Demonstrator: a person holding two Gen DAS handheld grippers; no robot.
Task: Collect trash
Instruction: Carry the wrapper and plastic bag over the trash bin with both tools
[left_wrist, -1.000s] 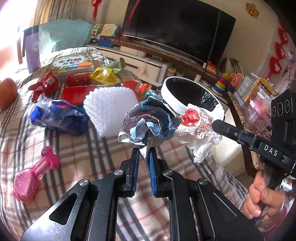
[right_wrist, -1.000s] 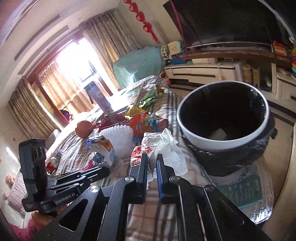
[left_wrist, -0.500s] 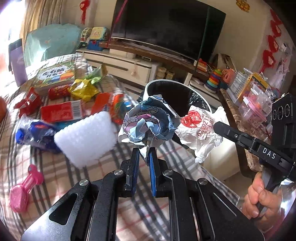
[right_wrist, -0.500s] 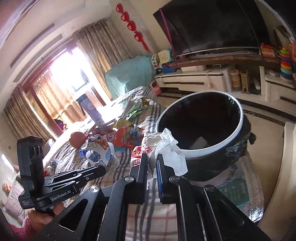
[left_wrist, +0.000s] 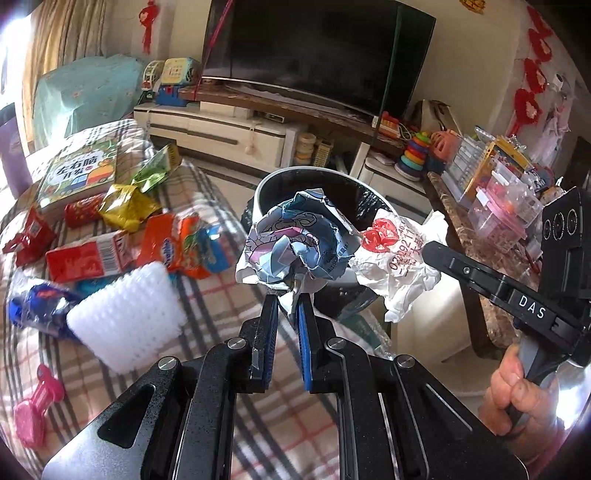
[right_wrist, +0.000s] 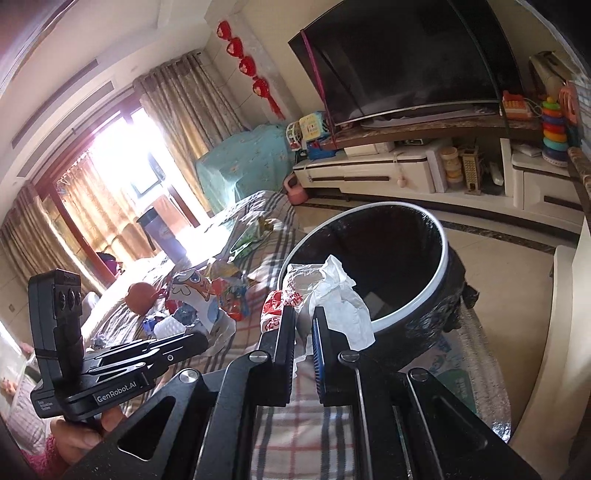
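Observation:
My left gripper (left_wrist: 287, 299) is shut on a crumpled blue-and-white printed wrapper (left_wrist: 295, 240), held in the air in front of the black trash bin with a white rim (left_wrist: 269, 181). My right gripper (right_wrist: 303, 314) is shut on a crumpled white paper bag with red print (right_wrist: 332, 291), held at the near rim of the bin (right_wrist: 436, 280). That bag (left_wrist: 399, 254) and the right gripper (left_wrist: 428, 251) also show in the left wrist view. The left gripper (right_wrist: 199, 338) and its wrapper (right_wrist: 195, 291) show in the right wrist view.
The plaid-covered table (left_wrist: 221, 295) holds several snack wrappers (left_wrist: 184, 247), a white foam net (left_wrist: 125, 325), a blue wrapper (left_wrist: 40, 302), a pink toy (left_wrist: 37, 402) and a children's book (left_wrist: 81, 173). A TV stand (right_wrist: 406, 166) is behind the bin.
Both grippers have carried their trash away from the table towards the bin. The bin now lies right behind the wrapper and under the paper bag.

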